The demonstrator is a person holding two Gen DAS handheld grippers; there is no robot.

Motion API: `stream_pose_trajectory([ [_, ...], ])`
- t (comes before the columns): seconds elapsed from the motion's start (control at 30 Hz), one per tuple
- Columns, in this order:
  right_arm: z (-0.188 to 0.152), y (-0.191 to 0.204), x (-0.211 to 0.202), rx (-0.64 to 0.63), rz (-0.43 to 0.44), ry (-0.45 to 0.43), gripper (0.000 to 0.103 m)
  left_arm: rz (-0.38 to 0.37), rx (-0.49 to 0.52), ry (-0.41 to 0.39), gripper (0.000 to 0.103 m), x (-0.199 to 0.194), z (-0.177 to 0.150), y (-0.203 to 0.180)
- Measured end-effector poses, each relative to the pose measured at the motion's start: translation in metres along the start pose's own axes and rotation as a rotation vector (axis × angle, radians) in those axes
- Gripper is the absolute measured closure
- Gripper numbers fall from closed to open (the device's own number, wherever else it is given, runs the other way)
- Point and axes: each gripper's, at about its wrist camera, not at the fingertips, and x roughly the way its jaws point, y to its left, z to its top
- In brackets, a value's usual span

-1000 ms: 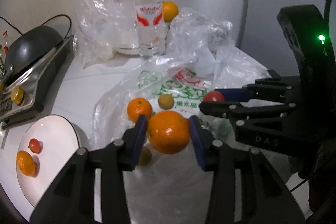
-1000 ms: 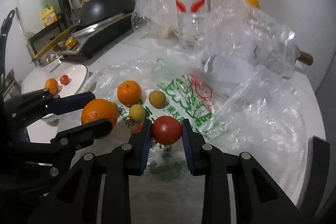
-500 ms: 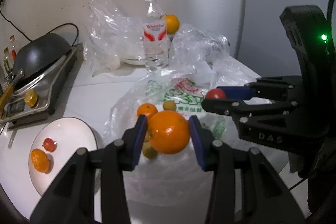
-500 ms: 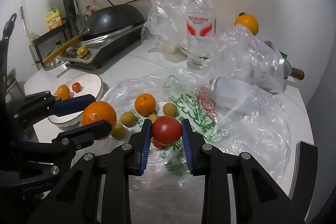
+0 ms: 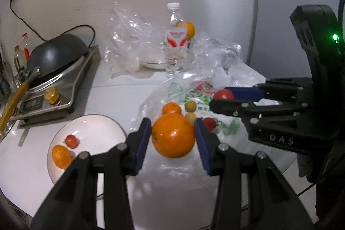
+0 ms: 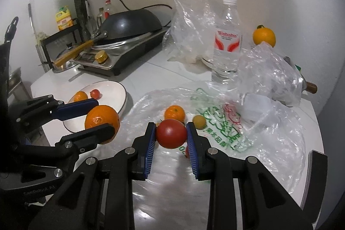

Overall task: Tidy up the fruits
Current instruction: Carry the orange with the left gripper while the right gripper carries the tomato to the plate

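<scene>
My left gripper (image 5: 172, 136) is shut on a big orange (image 5: 173, 135), held above the table beside the white plate (image 5: 97, 128). The plate holds a small mandarin (image 5: 61, 155) and a small red fruit (image 5: 72, 140). My right gripper (image 6: 171, 134) is shut on a red tomato (image 6: 171, 133), raised over the clear plastic bag (image 6: 248, 133). On the bag lie a mandarin (image 6: 174, 112), a yellowish round fruit (image 6: 199, 121) and a small red fruit (image 5: 208, 123). From the right wrist view the left gripper (image 6: 98, 114) with its orange (image 6: 101, 118) hangs near the plate (image 6: 112, 89).
A water bottle (image 5: 175, 40) stands at the back with another orange (image 5: 188, 29) behind it and crumpled clear bags (image 5: 129, 44) around. A black wok on a stove (image 5: 54, 70) sits at the left. The table's edge runs close on the right (image 6: 312, 156).
Both grippers have risen and drawn back from the bag, each carrying its fruit. The plate and the far wall show more fully.
</scene>
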Motion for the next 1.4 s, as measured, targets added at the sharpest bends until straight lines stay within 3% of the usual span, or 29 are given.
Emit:
stream_pose_trajectory([
  [0.7,0.018,0.060,0.033,-0.059,0.046,0.013,0.073,0.055,-0.055,0.008,0.060,-0.018,-0.024,0.064],
  [1.4,0.033,0.107,0.093,-0.122,0.088,0.086,0.073,0.117,-0.101,0.049,0.060,0.000,-0.052,0.129],
])
